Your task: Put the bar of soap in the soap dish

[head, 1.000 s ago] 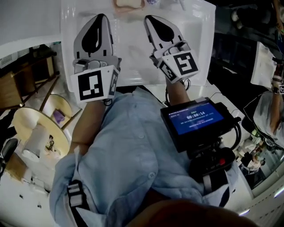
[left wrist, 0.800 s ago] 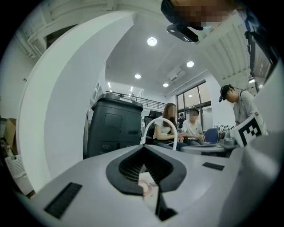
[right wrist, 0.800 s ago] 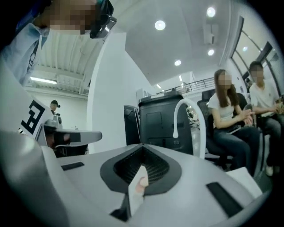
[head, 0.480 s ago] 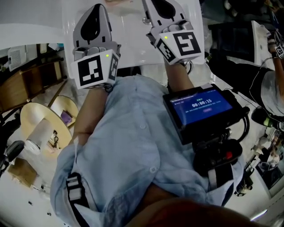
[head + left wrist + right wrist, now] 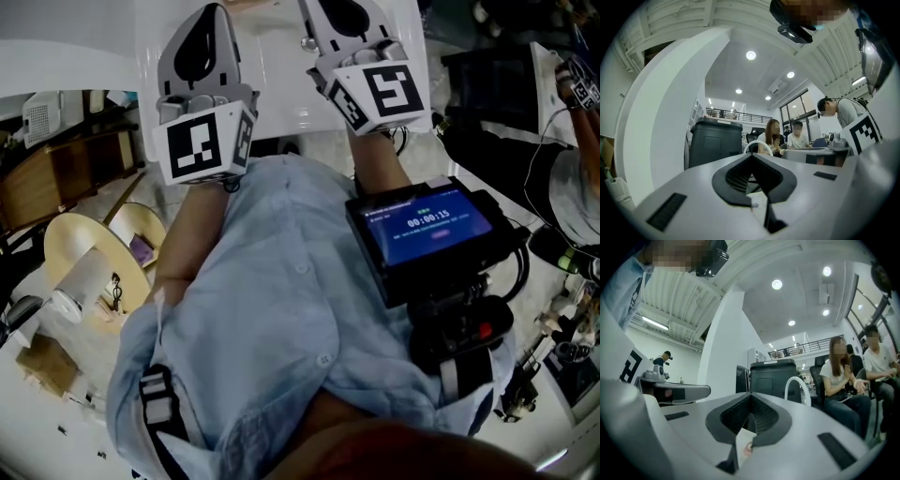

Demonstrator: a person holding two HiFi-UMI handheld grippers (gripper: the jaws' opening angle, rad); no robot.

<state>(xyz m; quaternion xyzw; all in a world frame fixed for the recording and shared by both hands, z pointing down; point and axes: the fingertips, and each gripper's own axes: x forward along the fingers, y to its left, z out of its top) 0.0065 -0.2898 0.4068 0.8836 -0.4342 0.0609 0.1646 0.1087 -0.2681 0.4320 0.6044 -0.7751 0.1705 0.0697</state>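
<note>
In the head view my left gripper (image 5: pixel 214 11) and right gripper (image 5: pixel 317 7) are held side by side over a white basin (image 5: pixel 272 84), both shut with nothing in them. The right gripper's tips run off the top edge. The left gripper view shows the left gripper's (image 5: pixel 751 155) dark pads closed together. In the right gripper view the right gripper's (image 5: pixel 751 394) pads are closed too, and a small pinkish patch (image 5: pixel 747 448) shows below them; I cannot tell what it is. No soap bar or soap dish is clearly in view.
A white curved tap (image 5: pixel 794 383) rises beyond the jaws, with a dark bin (image 5: pixel 771 376) behind it. People sit at a desk (image 5: pixel 806 152) in the background. A chest-mounted screen (image 5: pixel 427 230) and a round wooden stool (image 5: pixel 75 272) lie below the grippers in the head view.
Both grippers have shifted toward the top of the head view, the right one further. The pale object at the top edge a second ago is out of frame.
</note>
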